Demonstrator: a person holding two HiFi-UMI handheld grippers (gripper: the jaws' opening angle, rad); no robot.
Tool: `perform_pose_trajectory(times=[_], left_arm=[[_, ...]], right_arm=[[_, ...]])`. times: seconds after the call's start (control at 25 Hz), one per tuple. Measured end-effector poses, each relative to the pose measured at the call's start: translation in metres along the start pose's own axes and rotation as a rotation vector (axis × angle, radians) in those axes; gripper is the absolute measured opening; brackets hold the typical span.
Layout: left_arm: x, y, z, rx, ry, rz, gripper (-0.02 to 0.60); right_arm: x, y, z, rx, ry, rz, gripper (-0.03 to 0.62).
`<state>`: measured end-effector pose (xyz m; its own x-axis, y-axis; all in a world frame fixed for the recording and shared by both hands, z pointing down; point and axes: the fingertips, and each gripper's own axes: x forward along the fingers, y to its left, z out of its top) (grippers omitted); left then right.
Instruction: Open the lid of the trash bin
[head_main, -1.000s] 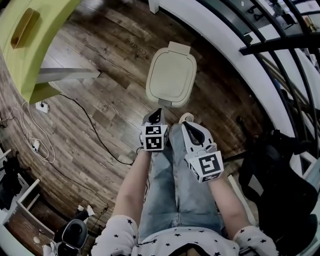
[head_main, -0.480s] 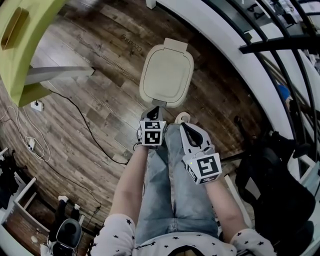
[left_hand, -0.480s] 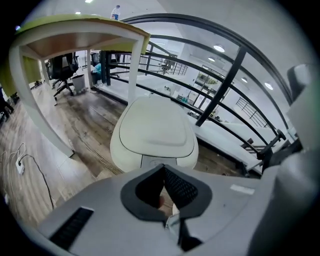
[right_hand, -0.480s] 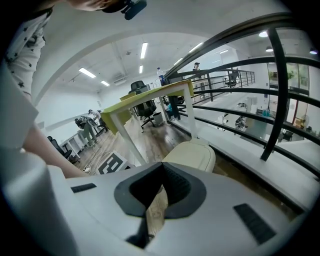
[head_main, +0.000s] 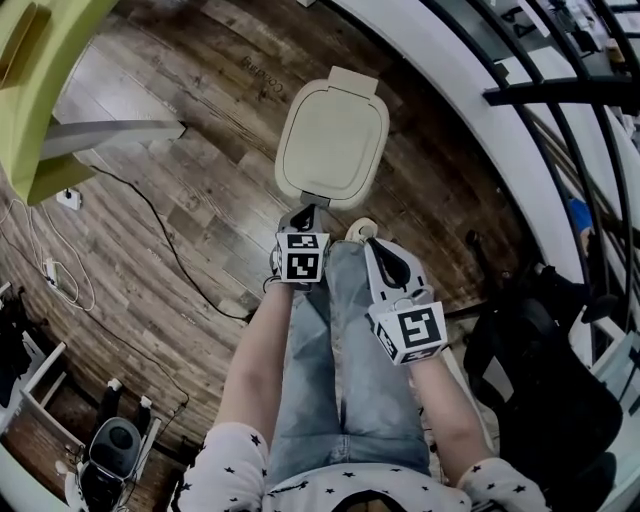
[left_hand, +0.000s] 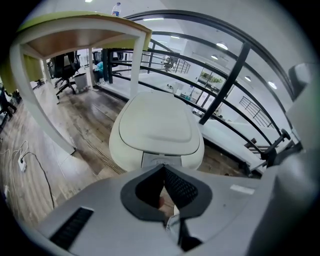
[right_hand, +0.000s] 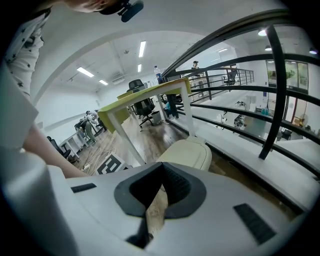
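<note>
A cream trash bin (head_main: 332, 140) stands on the wood floor with its lid down. My left gripper (head_main: 308, 210) is shut and holds nothing, with its tip just short of the bin's front latch. In the left gripper view the bin (left_hand: 157, 125) fills the middle, right beyond the closed jaws of the left gripper (left_hand: 163, 167). My right gripper (head_main: 373, 243) is also shut with nothing in it and hangs over the person's knee, to the right of the bin's front and a little nearer me. The right gripper view has the bin (right_hand: 187, 152) past the right gripper (right_hand: 162, 165).
A green table (head_main: 40, 90) stands at the left, with a black cable (head_main: 170, 240) trailing across the floor. A white ledge (head_main: 480, 120) with a black railing (head_main: 560, 90) curves behind the bin. A black office chair (head_main: 540, 370) is at the right. The person's jeans (head_main: 330, 360) lie below the grippers.
The head view has shifted, so the bin sits slightly further left and higher. My left gripper has edged a little closer to the bin's front. Both jaws stay shut.
</note>
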<state>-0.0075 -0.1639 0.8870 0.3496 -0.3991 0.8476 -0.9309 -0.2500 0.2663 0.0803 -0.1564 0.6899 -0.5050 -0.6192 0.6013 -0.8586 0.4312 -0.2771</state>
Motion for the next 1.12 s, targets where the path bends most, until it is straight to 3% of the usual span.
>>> perform_pose_trajectory(times=[0.12, 0.72, 1.12], left_arm=[[-0.005, 0.0, 0.006, -0.025, -0.002, -0.003, 0.011], [0.005, 0.001, -0.001, 0.009, 0.033, 0.002, 0.011], [-0.002, -0.001, 0.004, -0.009, 0.029, 0.001, 0.011]], right_arm=[[0.001, -0.001, -0.001, 0.002, -0.001, 0.001, -0.006], [0.0, -0.004, 0.004, 0.024, -0.013, -0.007, -0.006], [-0.01, -0.002, 0.015, 0.01, -0.029, -0.027, -0.006]])
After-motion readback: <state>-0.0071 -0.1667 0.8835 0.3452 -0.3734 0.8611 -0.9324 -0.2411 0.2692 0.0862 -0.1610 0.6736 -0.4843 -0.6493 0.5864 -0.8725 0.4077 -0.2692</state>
